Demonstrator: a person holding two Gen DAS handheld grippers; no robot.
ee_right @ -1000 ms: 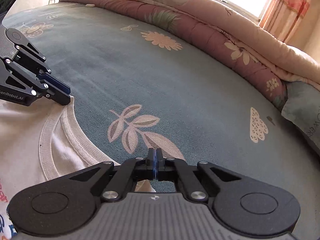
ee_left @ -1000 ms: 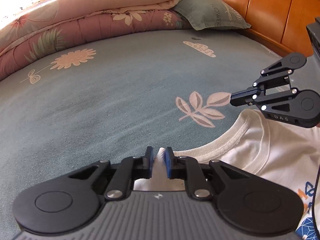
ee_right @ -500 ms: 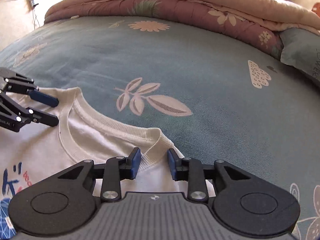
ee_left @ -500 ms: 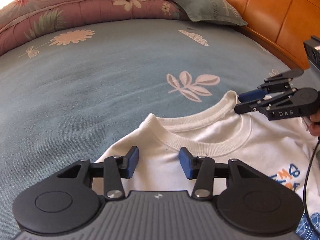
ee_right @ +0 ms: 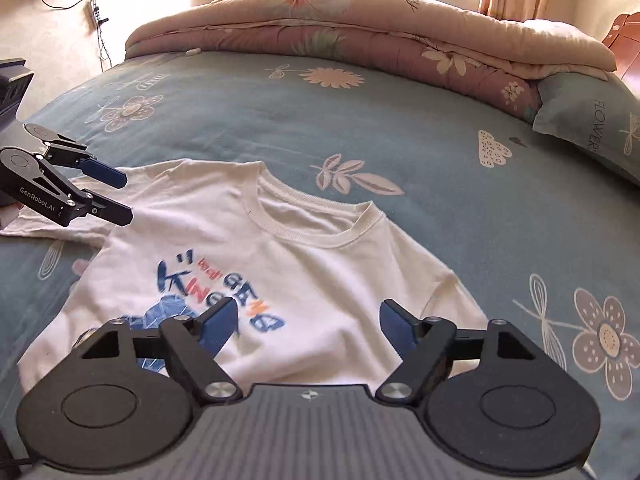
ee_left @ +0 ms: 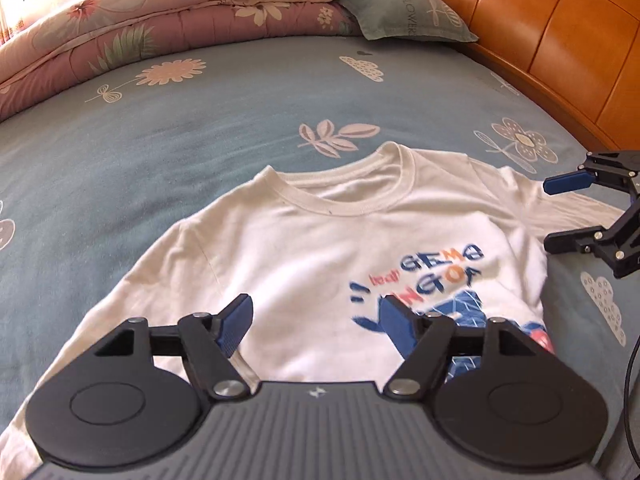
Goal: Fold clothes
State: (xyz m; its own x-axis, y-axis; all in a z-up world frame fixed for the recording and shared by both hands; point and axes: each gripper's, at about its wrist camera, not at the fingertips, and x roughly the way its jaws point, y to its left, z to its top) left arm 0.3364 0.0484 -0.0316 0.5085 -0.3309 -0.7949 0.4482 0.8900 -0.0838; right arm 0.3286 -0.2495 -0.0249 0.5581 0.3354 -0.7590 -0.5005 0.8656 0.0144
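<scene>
Left hand-held gripper point(ee_left: 316, 326): jaws opening, blue pads spread, nothing pinched. Right hand-held gripper point(ee_right: 308, 322): jaws opening, spread wide, empty. Both hang above the white cotton T-shirt with blue-and-orange chest print point(ee_left: 320, 248), which lies flat, print up, on the blue-green floral bed sheet point(ee_left: 160, 140). Folded pink floral quilt point(ee_right: 360, 36) lies beyond.

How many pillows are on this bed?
1 that shows: a grey-green pillow lies at the far corner of the bed, tucked against the folded quilt beside the wooden headboard. More may lie hidden under or behind the quilt.
</scene>
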